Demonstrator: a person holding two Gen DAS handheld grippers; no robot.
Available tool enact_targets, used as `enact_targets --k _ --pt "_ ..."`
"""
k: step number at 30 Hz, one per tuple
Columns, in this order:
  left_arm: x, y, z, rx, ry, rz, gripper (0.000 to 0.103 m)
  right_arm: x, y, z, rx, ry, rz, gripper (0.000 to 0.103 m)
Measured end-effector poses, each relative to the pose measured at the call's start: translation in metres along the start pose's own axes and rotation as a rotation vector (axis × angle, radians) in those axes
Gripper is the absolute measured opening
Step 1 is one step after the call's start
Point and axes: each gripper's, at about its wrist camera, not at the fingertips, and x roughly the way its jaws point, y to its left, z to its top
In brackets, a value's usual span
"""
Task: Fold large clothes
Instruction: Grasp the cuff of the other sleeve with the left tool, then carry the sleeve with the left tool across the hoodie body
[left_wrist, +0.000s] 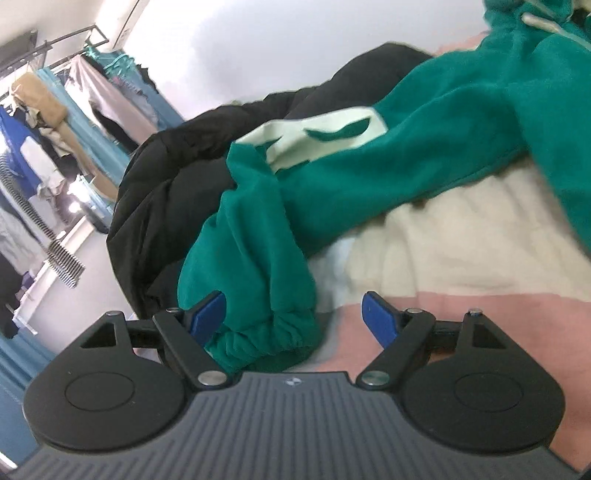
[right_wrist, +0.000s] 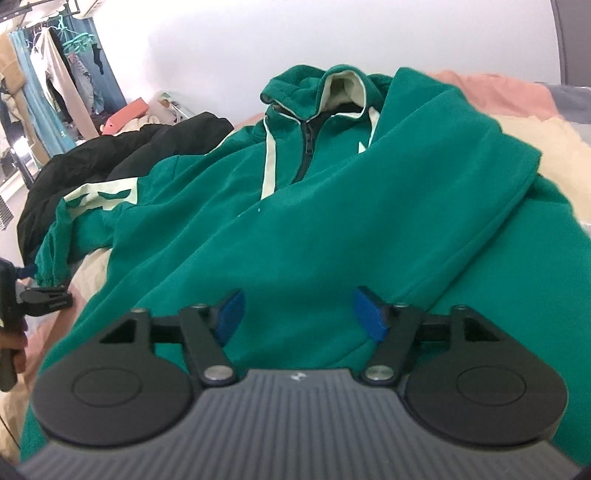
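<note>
A green zip hoodie (right_wrist: 295, 203) with cream trim lies spread on the bed, hood towards the wall. Its left sleeve (left_wrist: 332, 184) runs out sideways and ends in an elastic cuff (left_wrist: 266, 339). My left gripper (left_wrist: 293, 299) is open around that cuff, which lies close to the left finger and apart from the right one. The right wrist view shows this gripper (right_wrist: 48, 295) at the far left by the cuff (right_wrist: 51, 273). My right gripper (right_wrist: 299, 291) stands open low over the hoodie's lower body, and its pads do not pinch the fabric.
A black padded jacket (left_wrist: 166, 192) is heaped beside the sleeve, towards the bed's left edge. The bed cover (left_wrist: 461, 229) is cream and pink. A rack of hanging clothes (left_wrist: 55, 110) stands beyond the bed on the left. A hand (right_wrist: 11, 339) holds the left gripper.
</note>
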Motion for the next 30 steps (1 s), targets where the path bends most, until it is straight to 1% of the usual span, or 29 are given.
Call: enact_targets --k 3,7,8,10,12,14,15,16,18,19,22,23,24,25,28,30 --pt "0.01 0.0 -0.002 -0.025 0.002 0.002 0.084 0.006 0.005 -0.001 -0.039 0.004 -0.009 0.075" --pt "0.028 0.0 -0.003 -0.035 -0.008 0.041 0.086 0.008 0.007 -0.002 -0.058 0.0 -0.015 0.075" --pt "0.032 0.001 -0.002 -0.034 -0.011 0.058 0.086 0.009 0.006 -0.002 -0.056 0.0 -0.014 0.075" --pt "0.039 0.005 -0.001 -0.038 0.009 0.135 0.086 0.011 0.006 -0.002 -0.059 0.0 -0.009 0.076" --pt "0.048 0.019 -0.003 -0.086 0.036 0.157 0.083 0.012 0.006 -0.002 -0.06 -0.001 -0.009 0.076" --pt "0.054 0.033 -0.005 -0.142 0.062 0.16 0.067 0.012 0.006 -0.002 -0.064 -0.002 -0.008 0.078" --pt "0.054 0.04 -0.006 -0.166 0.063 0.142 0.062 0.012 0.007 -0.003 -0.065 -0.002 -0.008 0.079" --pt "0.052 0.046 -0.006 -0.194 0.059 0.103 0.05 0.012 0.007 -0.003 -0.065 -0.002 -0.007 0.079" --pt "0.044 0.057 -0.002 -0.235 0.051 0.057 0.041 0.013 0.007 -0.002 -0.063 -0.002 -0.008 0.079" --pt "0.037 0.066 0.002 -0.267 0.029 0.027 0.038 0.013 0.008 -0.001 -0.062 -0.002 -0.008 0.079" --pt "0.004 0.096 0.018 -0.406 -0.041 -0.035 0.033 0.013 0.008 0.0 -0.059 -0.002 -0.012 0.078" --pt "-0.009 0.103 0.025 -0.426 -0.058 -0.037 0.032 0.013 0.007 0.0 -0.057 -0.002 -0.013 0.077" --pt "-0.021 0.108 0.033 -0.434 -0.066 -0.036 0.032 0.012 0.007 0.0 -0.054 -0.002 -0.015 0.076" --pt "-0.036 0.111 0.039 -0.447 -0.074 -0.055 0.032 0.011 0.007 0.0 -0.051 -0.003 -0.015 0.076" --pt "-0.08 0.12 0.06 -0.455 -0.124 -0.135 0.032 0.006 0.005 0.001 -0.042 -0.002 -0.01 0.076" --pt "-0.111 0.131 0.08 -0.479 -0.158 -0.212 0.031 0.002 0.005 0.001 -0.038 -0.013 -0.017 0.076"
